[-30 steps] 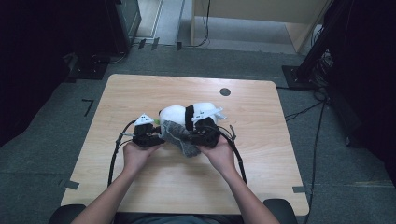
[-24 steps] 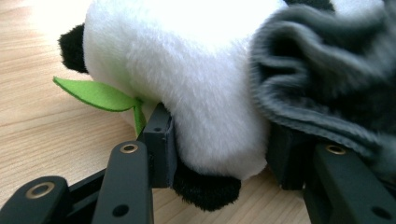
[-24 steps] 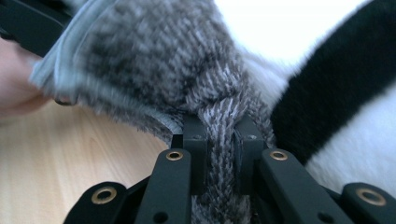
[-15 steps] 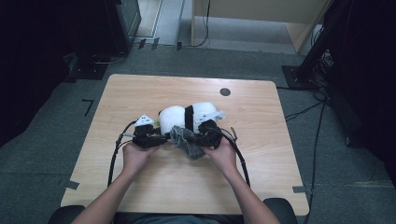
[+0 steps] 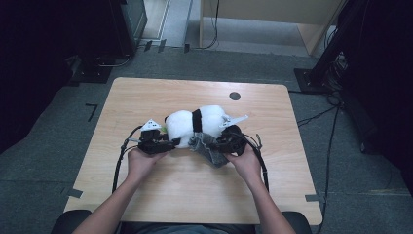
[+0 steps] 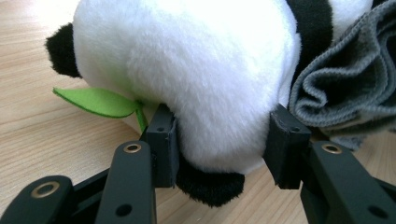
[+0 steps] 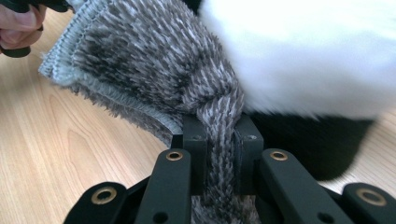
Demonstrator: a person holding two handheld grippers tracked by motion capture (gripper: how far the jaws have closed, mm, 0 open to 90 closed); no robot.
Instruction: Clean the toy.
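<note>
Two grippers on my side of the toy panda (image 5: 195,127), which lies mid-table (image 5: 146,97). High view: left gripper (image 5: 163,145) at the panda's left end, right gripper (image 5: 221,146) at its near right w/ the grey cloth (image 5: 208,148) bunched against the panda's front.

Left gripper view gives what the high view can't: left gripper (image 6: 219,140) pads pressed into the white plush both sides, so it's clamped on the panda. Green felt leaf (image 6: 95,101) pokes out left of the panda there.

Right gripper view: right gripper (image 7: 219,135) clenched tight on a pinch of the cloth (image 7: 140,60); panda (image 7: 303,51) just behind.

Other bits: round dark hole (image 5: 234,96) beyond the panda, cables (image 5: 119,161) trailing back. Cloth blocks the panda's near side.
</note>
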